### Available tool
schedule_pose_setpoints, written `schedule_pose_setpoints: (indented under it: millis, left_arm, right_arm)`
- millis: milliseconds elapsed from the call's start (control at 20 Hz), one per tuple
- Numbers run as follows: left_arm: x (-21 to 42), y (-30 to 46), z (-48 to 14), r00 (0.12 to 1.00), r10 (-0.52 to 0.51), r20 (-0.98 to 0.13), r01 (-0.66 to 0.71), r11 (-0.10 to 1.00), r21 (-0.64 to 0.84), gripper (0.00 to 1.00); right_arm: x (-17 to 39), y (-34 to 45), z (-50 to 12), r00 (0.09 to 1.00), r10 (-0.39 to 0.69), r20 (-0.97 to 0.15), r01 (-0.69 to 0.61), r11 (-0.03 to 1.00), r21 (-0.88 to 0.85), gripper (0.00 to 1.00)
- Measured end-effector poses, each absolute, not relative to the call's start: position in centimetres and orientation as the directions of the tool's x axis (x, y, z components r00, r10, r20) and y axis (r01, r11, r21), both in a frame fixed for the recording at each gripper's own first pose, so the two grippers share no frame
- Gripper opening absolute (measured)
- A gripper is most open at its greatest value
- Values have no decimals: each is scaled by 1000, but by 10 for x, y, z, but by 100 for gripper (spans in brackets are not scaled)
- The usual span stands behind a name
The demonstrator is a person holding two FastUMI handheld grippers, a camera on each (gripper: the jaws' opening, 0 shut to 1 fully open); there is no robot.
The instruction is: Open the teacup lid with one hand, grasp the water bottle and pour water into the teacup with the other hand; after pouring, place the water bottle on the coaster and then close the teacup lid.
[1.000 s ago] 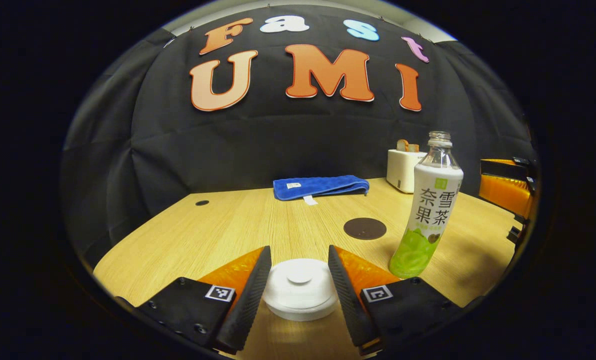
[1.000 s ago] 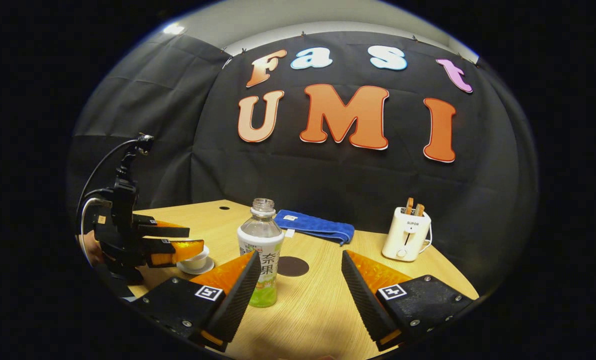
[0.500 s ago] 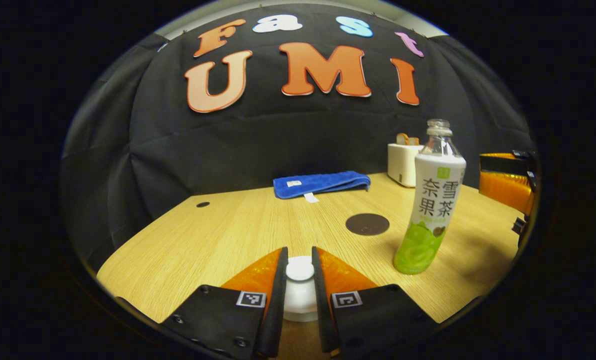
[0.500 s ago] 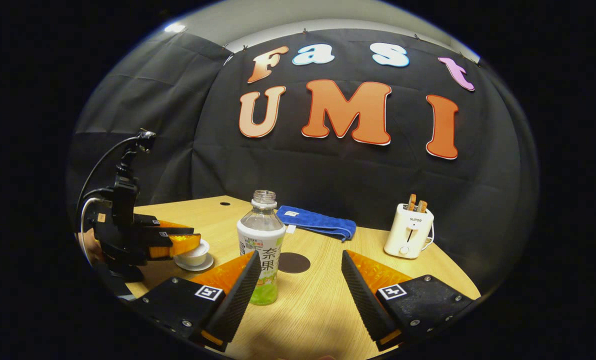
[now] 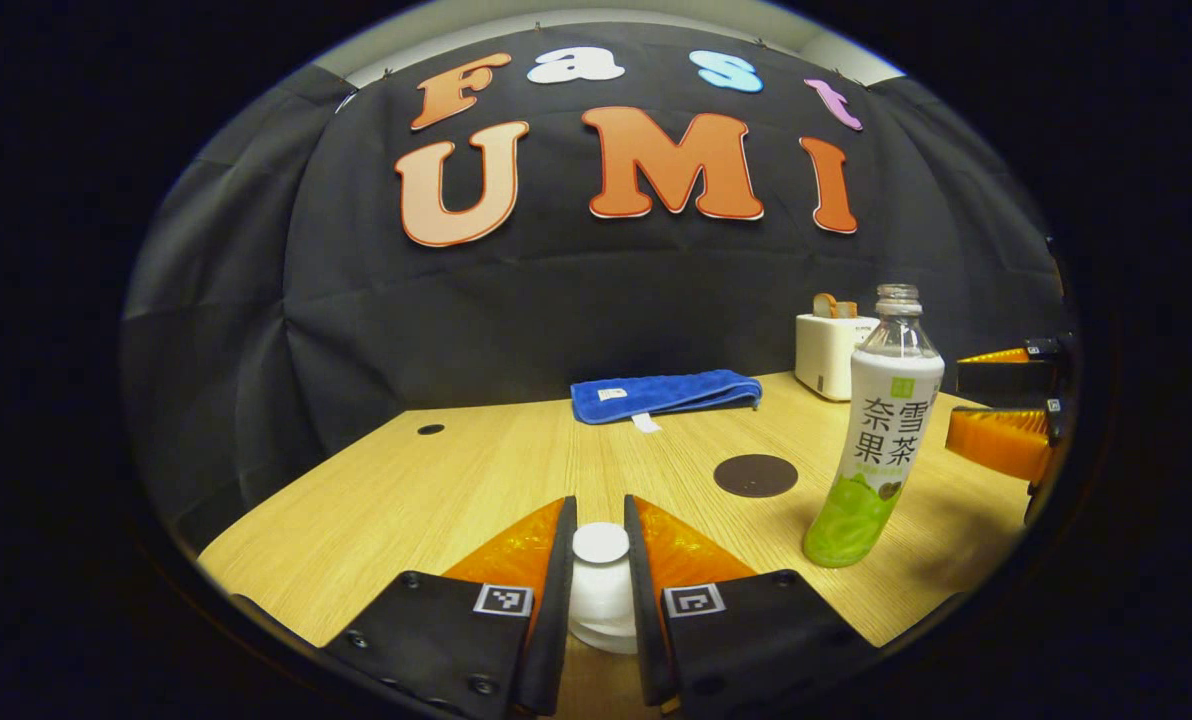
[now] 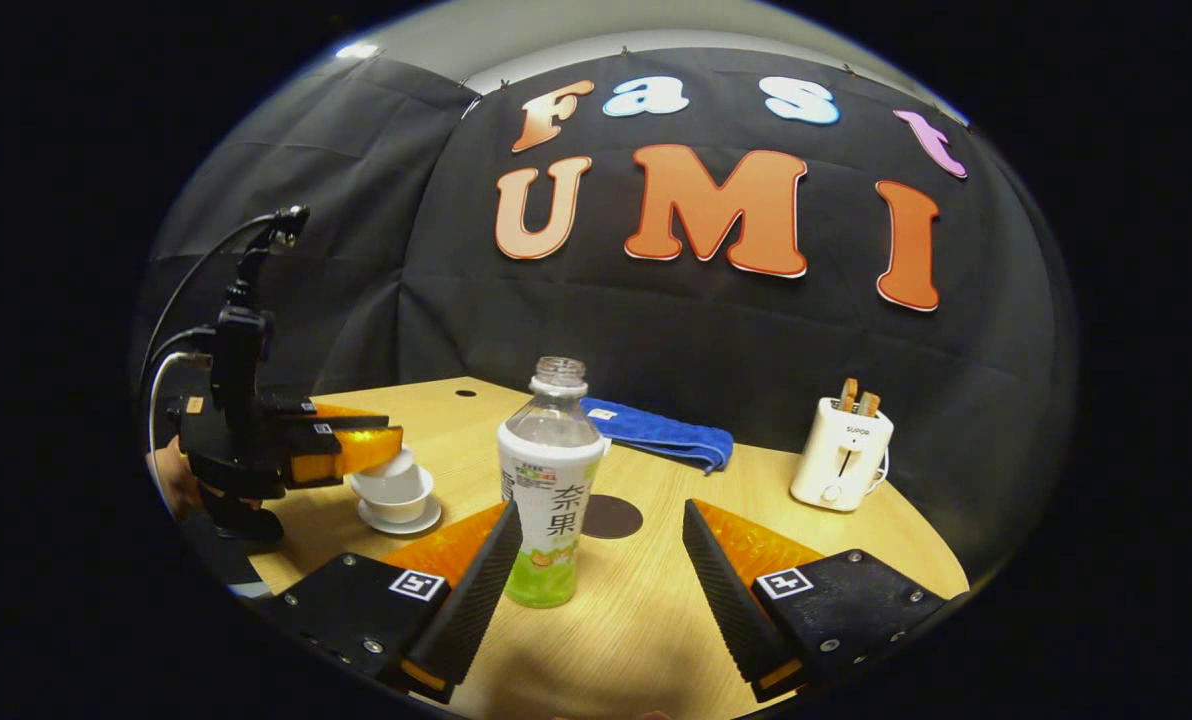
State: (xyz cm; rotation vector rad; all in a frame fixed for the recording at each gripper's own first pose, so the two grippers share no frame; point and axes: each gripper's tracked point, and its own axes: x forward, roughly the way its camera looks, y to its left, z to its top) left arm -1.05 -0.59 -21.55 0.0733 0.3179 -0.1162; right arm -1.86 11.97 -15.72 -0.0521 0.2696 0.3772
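The teacup lid (image 5: 600, 545) is pinched by its knob between the fingers of the left tool (image 5: 600, 600) and is held just above the teacup (image 6: 393, 487), so that the cup is exposed for pouring. The water bottle (image 6: 550, 487) stands upright and uncapped on the surface (image 6: 646, 610), to the right of the teacup, near the coaster (image 6: 611, 517). The right tool (image 6: 596, 580) is spread wide, the bottle just beside its left finger, untouched; a grasp is judged to come next.
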Motion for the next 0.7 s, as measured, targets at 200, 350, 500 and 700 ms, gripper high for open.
schedule_pose_setpoints:
  millis: [200, 350, 500, 700]
  left_arm:
    - [-12, 16, -205, 956, -55, -289, 74, 996, 54, 33]
    - [-13, 30, -200, 960, -30, -280, 45, 998, 48, 34]
    - [-16, 43, -202, 961, -8, -278, 22, 999, 47, 34]
    - [-21, 55, -205, 959, 13, -283, 2, 999, 53, 34]
  right_arm:
    - [-15, 132, -171, 874, 379, -305, -396, 918, 6, 96]
    - [-7, 141, -180, 864, 391, -318, -407, 913, 17, 95]
    - [-2, 154, -196, 839, 414, -354, -429, 903, 38, 94]
    - [2, 163, -212, 821, 418, -390, -431, 901, 57, 84]
